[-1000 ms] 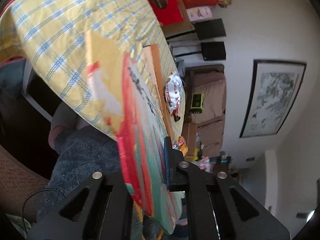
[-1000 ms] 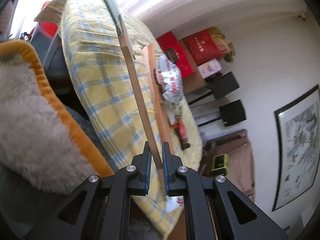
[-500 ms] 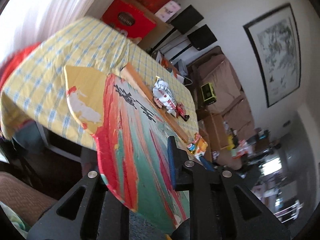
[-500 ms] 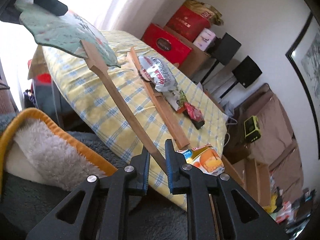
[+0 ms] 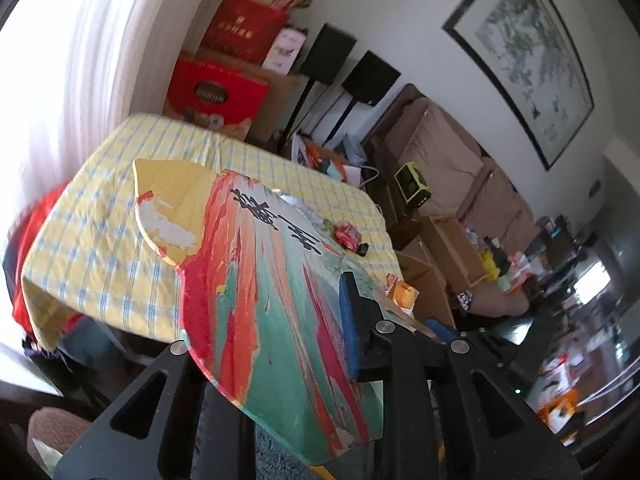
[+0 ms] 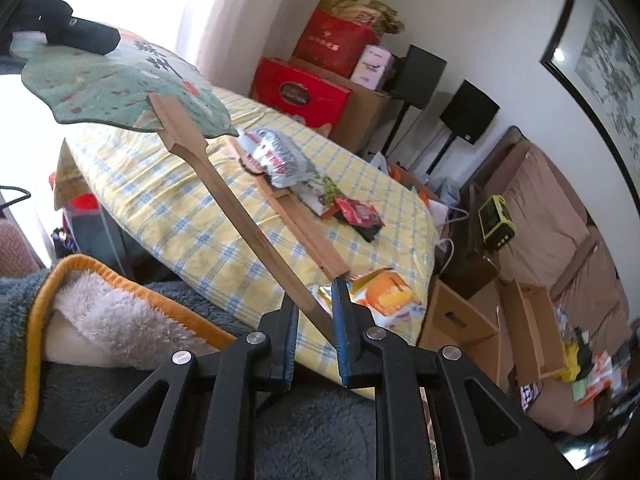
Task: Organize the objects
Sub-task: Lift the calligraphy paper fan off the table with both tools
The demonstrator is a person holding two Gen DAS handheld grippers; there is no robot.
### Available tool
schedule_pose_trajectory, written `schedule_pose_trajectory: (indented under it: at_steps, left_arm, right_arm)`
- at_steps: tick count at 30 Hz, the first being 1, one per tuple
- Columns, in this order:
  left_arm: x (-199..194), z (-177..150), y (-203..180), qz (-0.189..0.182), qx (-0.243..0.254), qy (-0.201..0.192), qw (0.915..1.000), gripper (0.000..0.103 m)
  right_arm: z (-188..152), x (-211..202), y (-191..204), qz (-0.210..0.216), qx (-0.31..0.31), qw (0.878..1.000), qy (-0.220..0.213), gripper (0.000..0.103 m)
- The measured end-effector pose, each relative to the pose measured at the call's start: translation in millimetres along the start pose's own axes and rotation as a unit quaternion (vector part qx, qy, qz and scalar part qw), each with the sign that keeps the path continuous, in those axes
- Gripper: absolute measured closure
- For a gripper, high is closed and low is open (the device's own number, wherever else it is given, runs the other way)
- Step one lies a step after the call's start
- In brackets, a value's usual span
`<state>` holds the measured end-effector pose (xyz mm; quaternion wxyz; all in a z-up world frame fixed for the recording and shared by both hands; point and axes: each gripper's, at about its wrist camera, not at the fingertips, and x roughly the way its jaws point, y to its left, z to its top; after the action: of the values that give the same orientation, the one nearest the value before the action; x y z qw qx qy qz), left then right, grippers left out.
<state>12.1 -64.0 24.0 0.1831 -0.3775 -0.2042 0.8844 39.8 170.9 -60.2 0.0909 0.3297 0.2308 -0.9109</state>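
Above the near edge of a table in a yellow-and-blue checked tablecloth (image 6: 192,216), holding a painted hand fan (image 5: 240,260) clear of the cloth and tilted, leaf away from the right wrist camera, wooden handle (image 6: 224,196) slanting down towards it.

Left gripper (image 5: 272,320): gripping the fan's leaf near its lower rim, blue pad of one finger lying on the painted face, other finger hidden beneath; jaws just been opening a little, leaf between them and, as far as can be seen, pinched.

Right gripper (image 6: 314,312): straddling the handle's tip, jaws just been easing apart; handle crossing the gap slantwise and resting against the right-hand pad; cannot tell whether the other pad presses on it.

On the cloth beyond: a wooden strip (image 6: 304,228), with a silver snack packet (image 6: 276,156) lying across its far end, a red packet (image 6: 360,212) beside it, an orange packet (image 6: 384,292) at the table's near corner.

Behind the table, against the wall: a red gift box (image 6: 304,92).
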Motion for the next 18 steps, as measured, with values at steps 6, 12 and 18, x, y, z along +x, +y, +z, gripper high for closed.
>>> schedule_pose_trajectory:
  at_steps: [6, 12, 18]
  left_arm:
    - [-15, -1, -24, -0.002, 0.031, -0.02, 0.9993, 0.083]
    - [-20, -1, -35, -0.002, 0.045, -0.03, 0.9985, 0.083]
    - [-27, 2, -40, 0.001, 0.05, -0.041, 0.9979, 0.083]
  right_arm:
    - [-1, -15, -16, 0.008, 0.043, 0.999, 0.001, 0.087]
    - [0, -22, -25, 0.021, 0.073, 0.997, -0.001, 0.085]
    - [1, -31, -34, 0.043, 0.104, 0.994, -0.003, 0.083]
